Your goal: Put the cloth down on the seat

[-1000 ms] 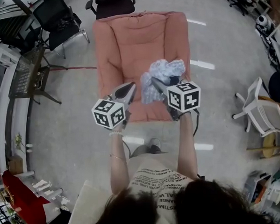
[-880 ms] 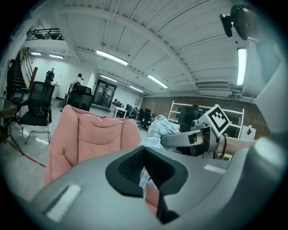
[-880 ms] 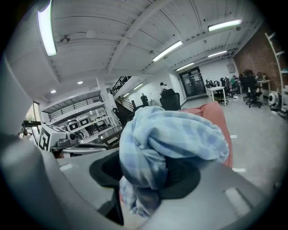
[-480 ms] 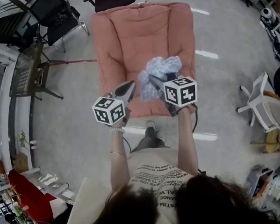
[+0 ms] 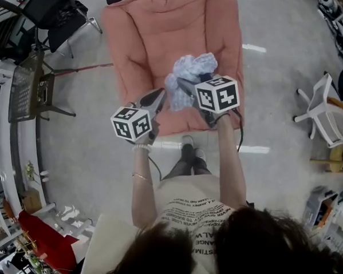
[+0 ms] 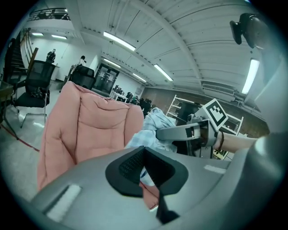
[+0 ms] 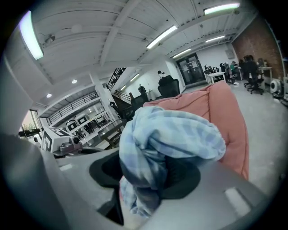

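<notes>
Holding the bunched cloth (image 5: 193, 70) clamped between its jaws, the right gripper (image 5: 184, 88) hangs above the pink seat (image 5: 153, 46), ready for lowering it there. The left gripper (image 5: 158, 97) is just beside, its jaws seemingly together and empty.

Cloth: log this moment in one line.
cloth: bunched in right gripper | left gripper: shut, empty | position: over pink armchair seat

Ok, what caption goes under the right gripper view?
Right gripper holds a bunched blue checked cloth in front of the pink armchair.
</notes>
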Motion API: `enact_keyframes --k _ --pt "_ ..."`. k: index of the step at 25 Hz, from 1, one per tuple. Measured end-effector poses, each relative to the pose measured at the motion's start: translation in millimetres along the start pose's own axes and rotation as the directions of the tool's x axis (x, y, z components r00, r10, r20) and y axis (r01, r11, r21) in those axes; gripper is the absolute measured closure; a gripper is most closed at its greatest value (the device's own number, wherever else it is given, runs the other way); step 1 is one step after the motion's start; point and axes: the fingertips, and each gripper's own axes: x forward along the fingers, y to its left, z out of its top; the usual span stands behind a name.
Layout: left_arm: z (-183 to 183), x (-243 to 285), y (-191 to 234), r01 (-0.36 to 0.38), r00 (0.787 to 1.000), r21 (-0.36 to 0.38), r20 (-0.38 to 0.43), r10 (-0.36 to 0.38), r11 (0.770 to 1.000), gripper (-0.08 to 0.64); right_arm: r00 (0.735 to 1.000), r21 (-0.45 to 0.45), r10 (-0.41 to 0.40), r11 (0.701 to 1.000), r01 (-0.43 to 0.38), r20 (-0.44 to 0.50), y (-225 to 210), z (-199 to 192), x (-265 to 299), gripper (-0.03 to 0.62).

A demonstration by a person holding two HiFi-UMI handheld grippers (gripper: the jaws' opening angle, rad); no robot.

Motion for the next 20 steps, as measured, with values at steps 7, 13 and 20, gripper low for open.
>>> enact_keyframes --k 7,13,20 --pt "-12.0 20.5 27.4 0.043 0.999 -0.046 -0.025 -0.044 0.998 0.561 0.998 -0.043 -0.001 0.999 -0.002 -0.064 -12.3 -9.2 31.5 0.373" --pt "-32.4 43.8 49.7 0.042 0.997 -0.079 -0.064 -0.047 0.996 0.561 0.99 -0.067 -0.002 0.998 -0.008 -0.143 -44.9 -26.9 56.6 0.373" --pt "-64.8 64.0 81.1 0.007 0.994 -0.142 -0.107 -0.023 0.99 0.561 0.969 -0.069 0.029 0.996 -0.048 -0.243 -75.0 -60.2 93.3 0.373"
